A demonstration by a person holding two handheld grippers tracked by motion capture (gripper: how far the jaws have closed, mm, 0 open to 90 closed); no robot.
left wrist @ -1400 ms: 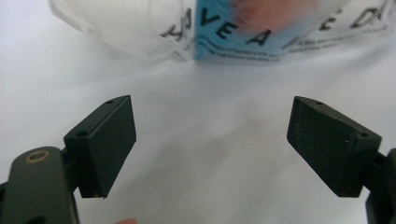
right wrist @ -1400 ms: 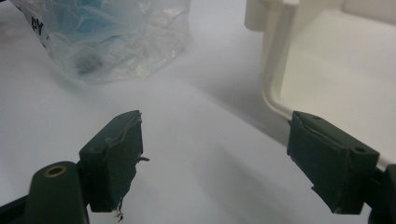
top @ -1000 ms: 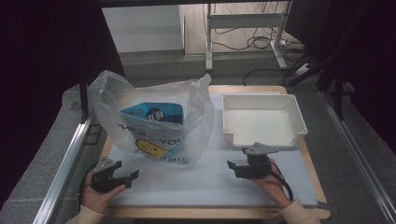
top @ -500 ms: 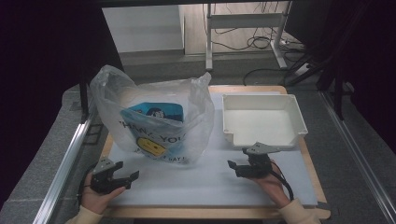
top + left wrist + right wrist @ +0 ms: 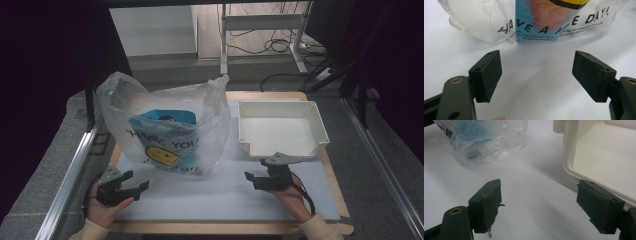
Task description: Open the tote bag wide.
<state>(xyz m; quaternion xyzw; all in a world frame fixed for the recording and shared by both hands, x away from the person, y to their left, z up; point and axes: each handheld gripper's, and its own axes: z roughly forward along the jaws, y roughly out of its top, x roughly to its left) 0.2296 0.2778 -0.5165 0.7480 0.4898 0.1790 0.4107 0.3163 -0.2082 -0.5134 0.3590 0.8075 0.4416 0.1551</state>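
Clear plastic bag (image 5: 165, 130) upright on the white mat (image 5: 210, 192) of the counter (image 5: 260, 95), toward the left and far side, printed with a yellow smiley face and the words "THANK YOU" and "HAVE A NICE DAY". Inside the bag, a blue package (image 5: 167, 120) standing behind the print; through the film in the left tool view (image 5: 531, 17), something orange-pink against the blue, too blurred to name. Bag mouth loose and open at the top, handles sticking up.

White plastic tray (image 5: 315, 125) to the right of the bag, just beside it but apart, resting flat, shallow walls all round, nothing visible inside. Same tray rim (image 5: 571, 167) seen close at the upper right of the right tool view, with the crumpled bag (image 5: 486, 137) at the upper left.

Left tool (image 5: 131, 184) held in a hand (image 5: 102, 212) at the near left corner of the mat, jaws spread wide, nothing between them, pointing toward the bag's lower edge, near it but not touching. In its own view (image 5: 536, 72), bare mat between the two black pads.

Right tool (image 5: 256, 180) held in a hand (image 5: 290, 195) at the near right, just in front of the tray's near wall, jaws also spread wide and holding nothing (image 5: 539, 202), aimed leftward across the mat.
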